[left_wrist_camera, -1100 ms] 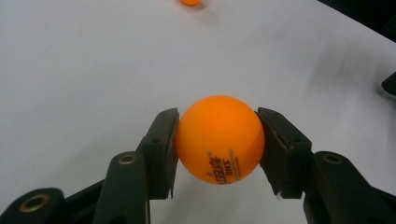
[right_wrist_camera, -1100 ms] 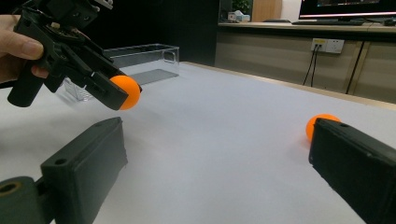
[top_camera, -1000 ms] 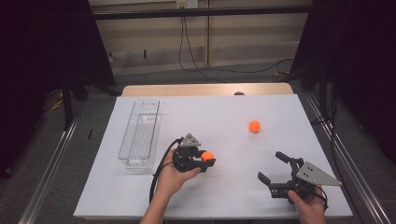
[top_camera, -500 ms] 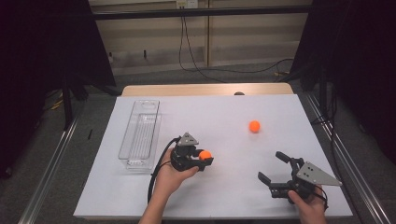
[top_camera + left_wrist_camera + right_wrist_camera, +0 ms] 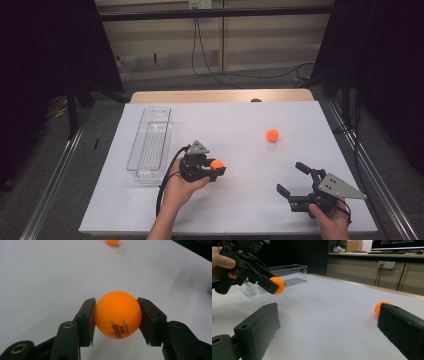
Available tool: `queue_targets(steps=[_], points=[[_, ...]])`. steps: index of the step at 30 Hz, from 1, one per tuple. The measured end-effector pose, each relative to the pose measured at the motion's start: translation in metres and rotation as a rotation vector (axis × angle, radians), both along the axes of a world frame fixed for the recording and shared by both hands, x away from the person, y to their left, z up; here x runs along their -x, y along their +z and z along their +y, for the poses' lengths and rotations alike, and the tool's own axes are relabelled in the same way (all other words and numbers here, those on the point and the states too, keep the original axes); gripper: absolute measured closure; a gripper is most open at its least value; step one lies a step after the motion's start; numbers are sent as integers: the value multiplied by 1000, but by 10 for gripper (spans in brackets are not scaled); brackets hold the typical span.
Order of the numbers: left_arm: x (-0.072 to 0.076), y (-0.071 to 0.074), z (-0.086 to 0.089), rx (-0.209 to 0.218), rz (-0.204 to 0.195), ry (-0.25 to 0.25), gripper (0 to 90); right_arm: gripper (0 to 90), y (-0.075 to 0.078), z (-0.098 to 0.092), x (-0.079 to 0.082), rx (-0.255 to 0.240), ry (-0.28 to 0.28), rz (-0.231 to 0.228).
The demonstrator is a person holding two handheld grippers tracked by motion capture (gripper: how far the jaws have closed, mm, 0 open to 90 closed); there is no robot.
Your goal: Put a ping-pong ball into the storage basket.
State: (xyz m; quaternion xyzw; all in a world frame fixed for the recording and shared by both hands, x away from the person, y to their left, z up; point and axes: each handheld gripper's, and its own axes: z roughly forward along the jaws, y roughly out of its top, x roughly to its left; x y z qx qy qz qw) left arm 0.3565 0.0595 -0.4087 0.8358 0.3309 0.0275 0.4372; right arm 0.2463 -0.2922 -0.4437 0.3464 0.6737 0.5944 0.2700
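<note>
My left gripper is shut on an orange ping-pong ball, lifted a little off the white table. In the left gripper view the ball sits squeezed between both black pads, printed text facing me. A second orange ball lies on the table toward the far right; it also appears as the far ball and, half hidden behind the right jaw, the ball. My right gripper rests near the front right edge, open, nothing between its jaws. The right gripper view also catches the left gripper with its ball.
A clear plastic bin stands lengthwise at the table's left, beside the left hand, and shows as the clear bin in the right gripper view. Cables run along the floor behind the table. Metal rails flank both sides.
</note>
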Motion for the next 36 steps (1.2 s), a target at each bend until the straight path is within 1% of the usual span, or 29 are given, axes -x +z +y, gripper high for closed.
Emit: queue_targets(steps=[5, 9, 10, 28, 36], points=[[-1, 2, 3, -8, -6, 3, 508, 35, 0, 0, 0, 0, 0, 0], [-1, 3, 5, -4, -10, 13, 508, 35, 0, 0, 0, 0, 1, 0], [-1, 3, 6, -7, -16, 11, 508, 35, 0, 0, 0, 0, 0, 0], [-3, 7, 12, -20, -23, 36, 509, 35, 0, 0, 0, -1, -1, 0], [-3, 9, 17, -20, -29, 56, 509, 35, 0, 0, 0, -1, -1, 0]])
